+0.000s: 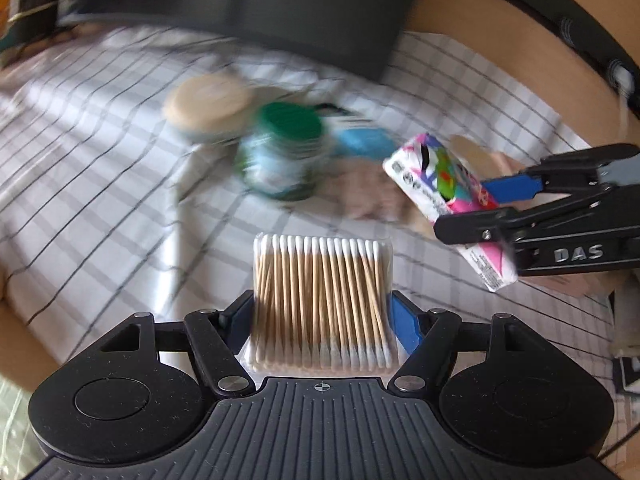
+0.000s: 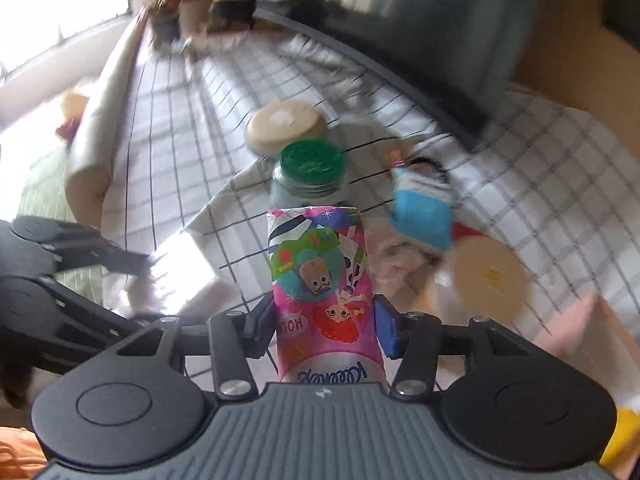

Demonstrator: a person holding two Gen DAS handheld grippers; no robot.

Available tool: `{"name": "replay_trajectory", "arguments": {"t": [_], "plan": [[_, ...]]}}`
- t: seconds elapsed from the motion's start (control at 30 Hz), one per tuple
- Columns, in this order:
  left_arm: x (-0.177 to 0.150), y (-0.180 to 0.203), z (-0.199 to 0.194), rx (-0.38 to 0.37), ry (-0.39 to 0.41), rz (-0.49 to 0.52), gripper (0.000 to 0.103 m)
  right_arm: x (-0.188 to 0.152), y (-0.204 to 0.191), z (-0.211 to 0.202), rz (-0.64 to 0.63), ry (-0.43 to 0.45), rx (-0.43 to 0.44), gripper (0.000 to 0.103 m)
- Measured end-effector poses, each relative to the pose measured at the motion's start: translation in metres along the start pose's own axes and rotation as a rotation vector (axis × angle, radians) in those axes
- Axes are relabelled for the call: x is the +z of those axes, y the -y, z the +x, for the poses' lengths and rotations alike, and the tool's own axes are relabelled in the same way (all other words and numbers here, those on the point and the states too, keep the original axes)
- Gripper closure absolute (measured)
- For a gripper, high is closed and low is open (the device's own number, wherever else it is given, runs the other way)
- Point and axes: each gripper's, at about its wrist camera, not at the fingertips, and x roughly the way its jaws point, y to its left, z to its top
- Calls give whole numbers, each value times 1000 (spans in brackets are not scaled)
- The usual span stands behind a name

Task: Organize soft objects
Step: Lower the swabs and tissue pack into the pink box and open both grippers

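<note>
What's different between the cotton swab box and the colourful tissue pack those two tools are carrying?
The cotton swab box is clear, showing neat rows of wooden sticks with white tips; the tissue pack is opaque, printed with pink cartoon pictures. The box looks wide and rigid; the pack looks narrower and soft-wrapped. The box sits in the left gripper, the pack in the right gripper. Both are clamped between jaws above the checked sheet.

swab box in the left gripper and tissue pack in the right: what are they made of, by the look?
Swab box: seemingly clear, glossy rigid plastic, since the swabs show through its walls; sticks look like wood or bamboo, tan with white, likely cotton, tips. Tissue pack: thin printed plastic film, glossy and slightly creased; presumably soft paper inside.
</note>
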Motion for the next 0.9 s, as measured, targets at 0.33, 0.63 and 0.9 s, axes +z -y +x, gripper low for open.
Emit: {"name": "replay_trajectory", "arguments": {"t": [0.33,0.63,0.9], "plan": [[9,126,22,-195,-53,236,27,-77,69,-96,214,74,-211,52],[11,231,50,-333,-116,421,27,-153,107,-150,376,87,-441,52],[68,279,95,-317,-4,373,27,-196,117,-166,491,127,-454,52]]}}
